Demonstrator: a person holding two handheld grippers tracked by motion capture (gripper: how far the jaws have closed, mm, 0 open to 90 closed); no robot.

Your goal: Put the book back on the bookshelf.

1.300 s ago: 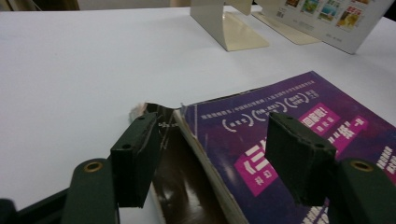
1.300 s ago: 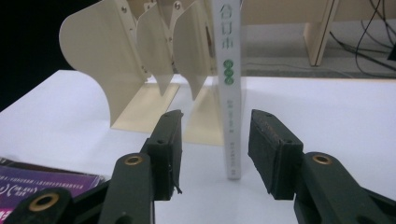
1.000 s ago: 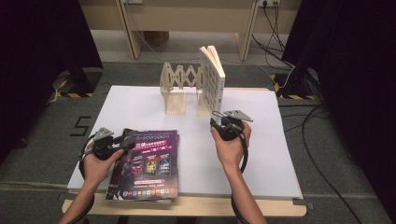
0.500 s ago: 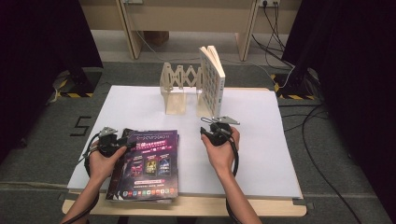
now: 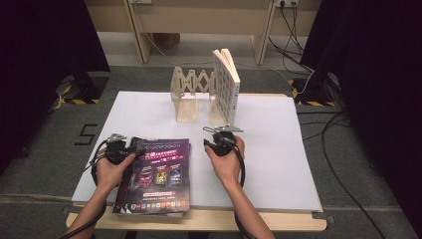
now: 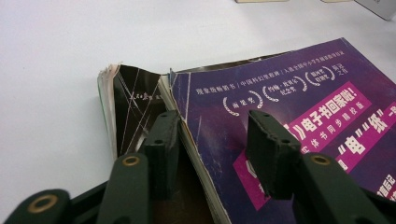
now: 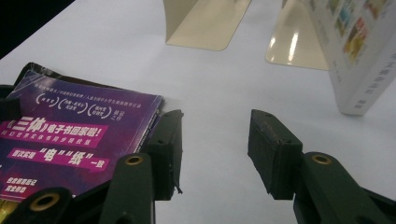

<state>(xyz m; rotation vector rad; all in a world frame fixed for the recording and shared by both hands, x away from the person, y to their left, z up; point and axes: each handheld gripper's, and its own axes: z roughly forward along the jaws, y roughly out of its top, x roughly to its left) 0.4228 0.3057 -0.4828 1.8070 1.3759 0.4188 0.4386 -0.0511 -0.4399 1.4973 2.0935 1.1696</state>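
1. High view: the magazine, purple-covered, lies flat at the near left of the bench, its near edge reaching the bench's front edge.
2. Under it lies a second, darker magazine, whose worn corner sticks out past the top one's spine in the left gripper view.
3. Left gripper sits at the magazine's far left corner, held in the person's left hand.
4. Its fingers straddle the top magazine's spine edge: one stands over the dark lower cover, the other over the purple cover. They have just been closing, with that edge between them, yet a gap shows on both sides, so they are spread and not pinching.
5. Right gripper hovers just beside the magazine's far right corner, held in the right hand.
6. Its fingers are spread wide with only bare white bench between them; the left one stands close to the magazine's right edge in the right gripper view.
7. Farther back stands a cream bookend with an accordion lattice between its two upright plates.
8. A white book stands upright against the bookend's right plate, well apart from both grippers.
9. Cables trail over the grey floor to the right of the bench.
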